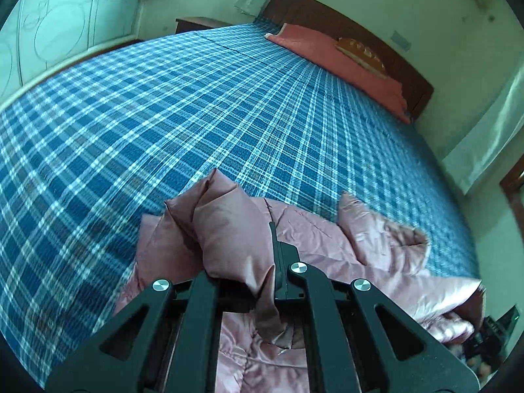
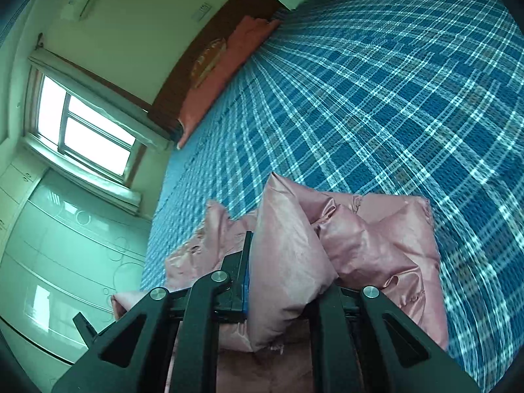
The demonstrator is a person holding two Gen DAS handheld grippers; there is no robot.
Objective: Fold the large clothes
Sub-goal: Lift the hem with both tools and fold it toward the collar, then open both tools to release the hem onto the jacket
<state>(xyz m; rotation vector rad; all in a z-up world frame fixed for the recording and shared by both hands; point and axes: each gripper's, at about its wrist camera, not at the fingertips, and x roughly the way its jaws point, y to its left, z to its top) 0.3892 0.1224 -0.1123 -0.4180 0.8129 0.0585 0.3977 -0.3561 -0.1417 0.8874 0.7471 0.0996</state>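
Left wrist view: black two-finger left gripper (image 1: 244, 262) found clamped on a bunched fold of shiny pink padded quilted garment (image 1: 327, 252). Garment noted heaped at near edge of bed covered in blue-and-white plaid woven sheet (image 1: 196, 114). Salmon-pink pillow (image 1: 340, 65) recorded against dark wooden headboard (image 1: 376, 42).

Right wrist view: black two-finger right gripper (image 2: 288, 262) likewise closed on a puffed fold of same garment (image 2: 376, 245), held above sheet (image 2: 376, 98).

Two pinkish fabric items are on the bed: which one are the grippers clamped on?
The shiny pink quilted garment at the near edge; the left gripper and right gripper each pinch its fabric. The matte salmon pillow lies untouched by the headboard.
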